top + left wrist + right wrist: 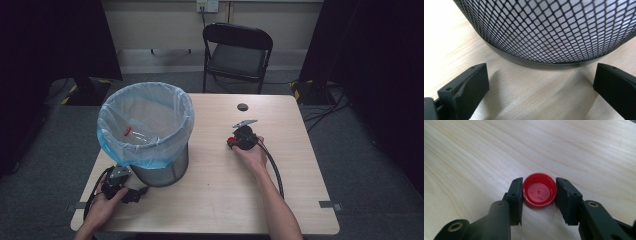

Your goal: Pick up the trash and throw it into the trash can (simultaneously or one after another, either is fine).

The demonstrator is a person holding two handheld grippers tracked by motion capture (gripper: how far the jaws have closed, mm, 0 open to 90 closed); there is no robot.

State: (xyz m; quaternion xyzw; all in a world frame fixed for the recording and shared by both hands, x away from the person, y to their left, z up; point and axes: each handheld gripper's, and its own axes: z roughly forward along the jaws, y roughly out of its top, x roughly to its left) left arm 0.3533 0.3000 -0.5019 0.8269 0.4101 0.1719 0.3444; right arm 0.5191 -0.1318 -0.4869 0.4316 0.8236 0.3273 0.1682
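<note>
On the right half of the table (pixel 280 190), the right gripper (pixel 539 193) has its two black jaws drawn in against either side of a small red bottle cap (pixel 539 192), which lies open side up, flat on the wood; both pads appear to touch its rim, so I judge the cap gripped and ready to be lifted. The grip across the widest part of the rim looks meant to keep so shallow a piece from slipping. At the near left corner, the left gripper (pixel 539 87) rests low with its jaws spread wide and nothing between them, pointed at the foot of a black mesh waste bin (pixel 549 32); it stands close to the base but apart from it, probably parked there or ready to steady the bin. The bin carries a pale blue liner (pixel 145 117), folded over the rim, and some small items, one red, already lie inside, which suggests where the cap is bound. The tabletop is light wood, otherwise bare save a dark round grommet (pixel 242 107). Beyond it stand a black folding chair (pixel 237 55), a pale wall and grey carpet.
</note>
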